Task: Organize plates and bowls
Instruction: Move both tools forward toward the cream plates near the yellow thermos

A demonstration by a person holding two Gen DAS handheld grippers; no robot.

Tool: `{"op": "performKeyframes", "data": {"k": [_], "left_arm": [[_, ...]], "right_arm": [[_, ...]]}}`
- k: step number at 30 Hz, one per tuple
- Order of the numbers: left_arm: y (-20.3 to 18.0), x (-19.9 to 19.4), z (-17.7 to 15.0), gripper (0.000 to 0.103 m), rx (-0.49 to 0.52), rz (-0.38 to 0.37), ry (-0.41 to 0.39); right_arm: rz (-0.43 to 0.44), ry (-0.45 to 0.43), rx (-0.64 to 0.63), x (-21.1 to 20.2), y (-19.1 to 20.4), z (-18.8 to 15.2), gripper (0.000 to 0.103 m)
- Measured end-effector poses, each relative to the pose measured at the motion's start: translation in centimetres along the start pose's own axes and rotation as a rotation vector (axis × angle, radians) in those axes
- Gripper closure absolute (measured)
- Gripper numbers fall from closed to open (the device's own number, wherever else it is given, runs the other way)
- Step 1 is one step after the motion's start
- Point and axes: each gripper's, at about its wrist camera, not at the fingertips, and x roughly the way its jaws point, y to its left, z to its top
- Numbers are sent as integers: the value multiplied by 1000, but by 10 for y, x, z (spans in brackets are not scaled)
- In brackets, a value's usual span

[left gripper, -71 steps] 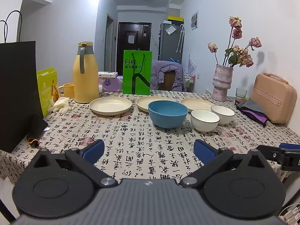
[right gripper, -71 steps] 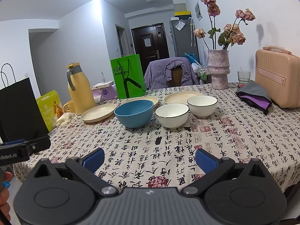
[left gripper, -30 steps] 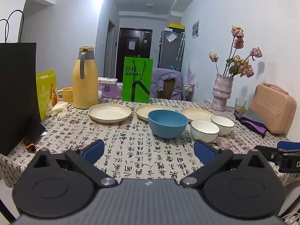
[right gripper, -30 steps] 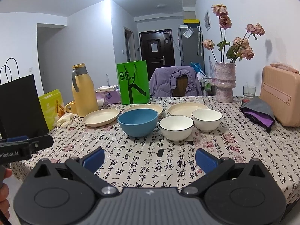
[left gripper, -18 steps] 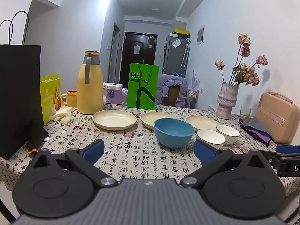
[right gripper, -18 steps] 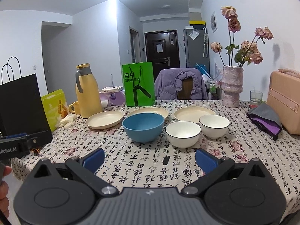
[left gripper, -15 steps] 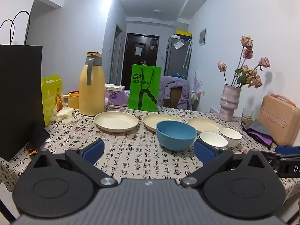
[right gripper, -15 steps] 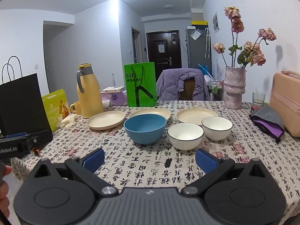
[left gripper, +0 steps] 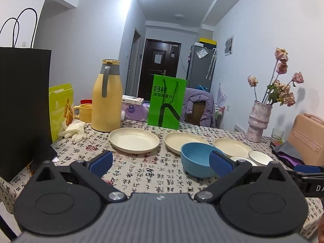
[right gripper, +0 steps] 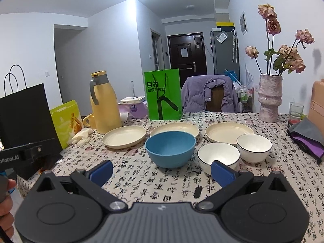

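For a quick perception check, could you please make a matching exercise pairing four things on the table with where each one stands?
Things:
1. blue bowl
2. yellow jug
3. vase
4. green bag

Places:
A. far right, holding dried flowers
B. behind the middle plate
C. in front of the middle plate
D. beside the yellow mug

Pairs: 1-C, 2-D, 3-A, 4-B
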Motion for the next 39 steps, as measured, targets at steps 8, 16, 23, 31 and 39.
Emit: {"op": "performKeyframes", "data": {"k": [8, 16, 23, 31, 39], "left_arm": [[19, 28, 14, 0, -19, 37, 8], [40, 58, 30, 0, -51, 91, 22], [58, 86, 45, 0, -79, 136, 24], [67, 118, 58, 0, -99, 155, 39], [71, 145, 67, 0, -111, 175, 48]], "right_arm": [[14, -10, 17, 29, 0, 16, 0], [29, -7, 8, 66, 3, 34, 0], [48, -10, -1, 99, 9, 50, 0], [74, -5, -9, 133, 16, 64, 0], [74, 3, -23, 166, 23, 76, 0]]}}
